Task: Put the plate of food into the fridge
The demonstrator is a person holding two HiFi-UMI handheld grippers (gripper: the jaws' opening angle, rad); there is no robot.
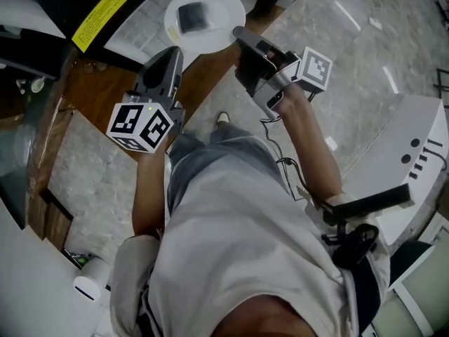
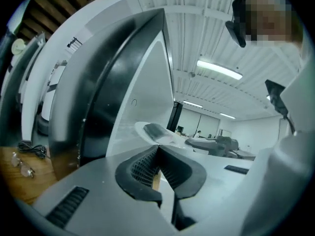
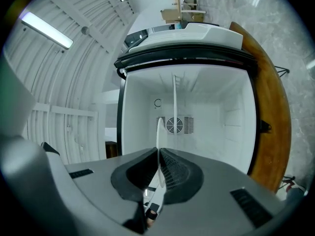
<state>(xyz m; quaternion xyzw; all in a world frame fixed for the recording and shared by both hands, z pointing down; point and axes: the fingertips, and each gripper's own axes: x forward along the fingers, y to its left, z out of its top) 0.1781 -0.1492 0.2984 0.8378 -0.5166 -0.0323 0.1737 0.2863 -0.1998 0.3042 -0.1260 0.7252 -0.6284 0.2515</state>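
Right gripper [image 1: 240, 34] clamped on plate [image 1: 210, 5] rim at its 4 o'clock, food [image 1: 191, 16] centred. Left gripper [image 1: 170, 53] pinched together, empty, at plate's 7. Open fridge [image 3: 231, 117] dead ahead — best to hold plate level, ease in slow.

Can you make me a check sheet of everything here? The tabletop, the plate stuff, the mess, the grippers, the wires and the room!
Surface: wooden top, seen in the left gripper view.
Job's things: white plate carrying grey food, held up facing the open fridge; not inside yet.
Clutter: eyeglasses on the wood.
Grippers: right gripper shut on the plate's rim; left gripper shut, holding nothing.
Cables: coiled black cable on the wood; thin cable along the right arm.
Surroundings: stone-patterned floor; ceiling lights.
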